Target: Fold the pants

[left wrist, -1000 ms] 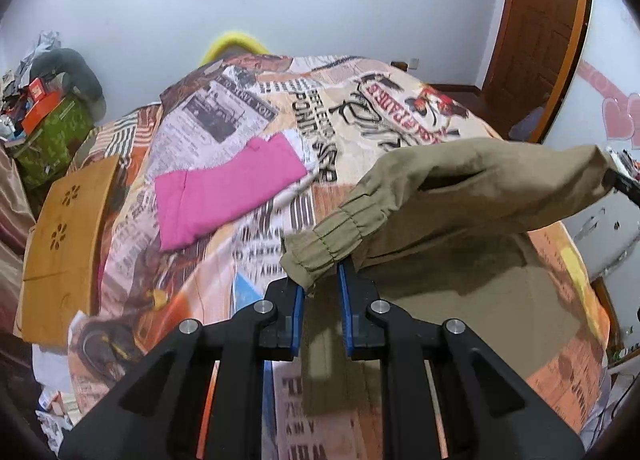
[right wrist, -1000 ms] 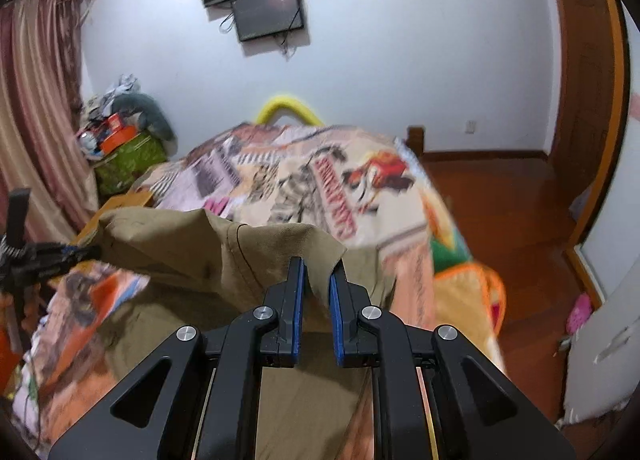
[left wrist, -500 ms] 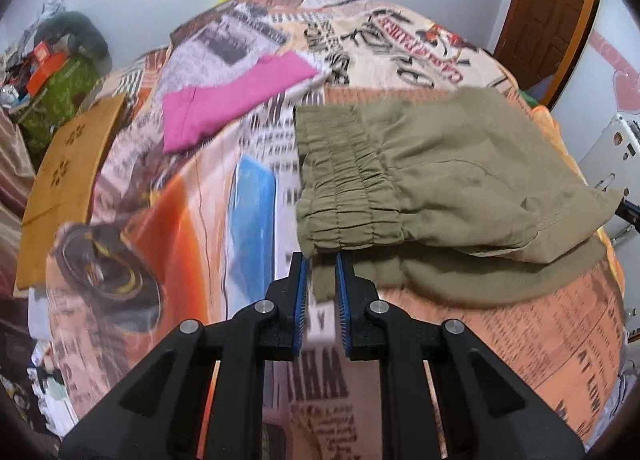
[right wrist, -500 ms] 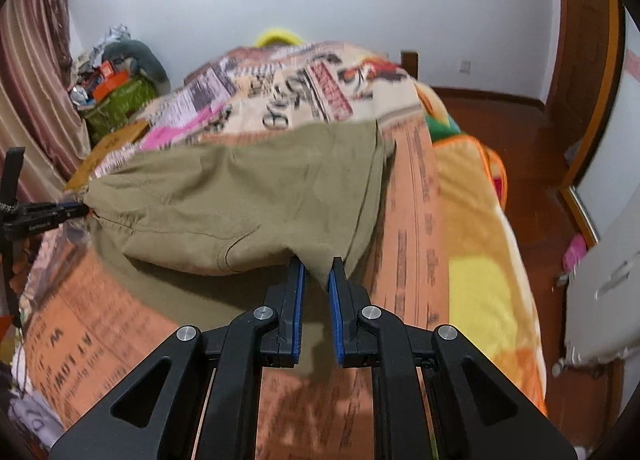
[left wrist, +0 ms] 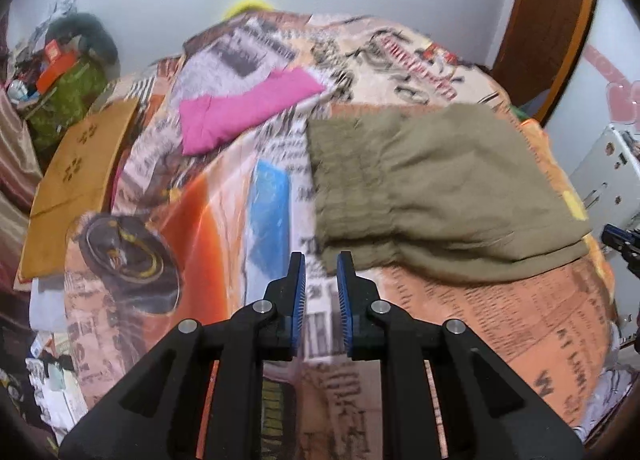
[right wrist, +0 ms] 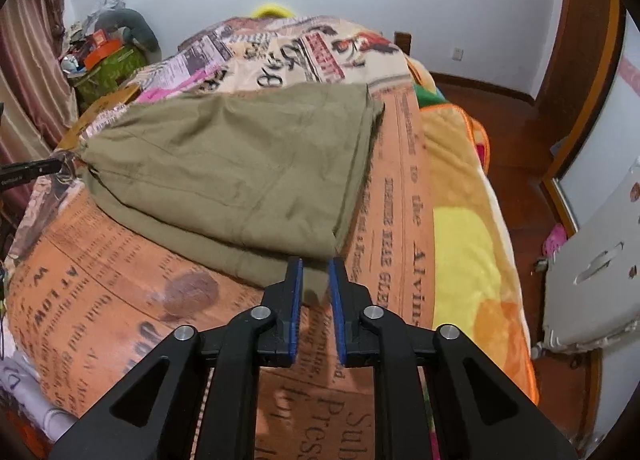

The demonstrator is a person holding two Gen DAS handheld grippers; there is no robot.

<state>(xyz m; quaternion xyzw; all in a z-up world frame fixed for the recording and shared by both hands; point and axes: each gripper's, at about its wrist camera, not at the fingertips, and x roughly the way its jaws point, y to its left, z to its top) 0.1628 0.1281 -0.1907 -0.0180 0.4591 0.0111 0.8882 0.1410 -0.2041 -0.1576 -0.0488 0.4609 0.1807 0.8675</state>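
Observation:
The olive pants (left wrist: 432,184) lie folded over on the bed, with the elastic waistband at their left edge in the left wrist view. They also show in the right wrist view (right wrist: 240,164). My left gripper (left wrist: 321,260) is open and empty, just in front of the pants' near left corner, not touching it. My right gripper (right wrist: 315,264) is open and empty, just in front of the pants' near right corner. The tip of the right gripper shows at the right edge of the left wrist view (left wrist: 622,240).
The bed has a newspaper-print blanket (left wrist: 480,324). A folded pink garment (left wrist: 244,108) lies farther back on it. A wooden board (left wrist: 76,184) and a cluttered pile (left wrist: 64,72) stand to the left. A white appliance (right wrist: 592,280) and the wooden floor (right wrist: 508,132) are to the right.
Both grippers lowered the lifted pants onto the bed, folding them over, then opened and let go. Both have pulled back slightly from the cloth.

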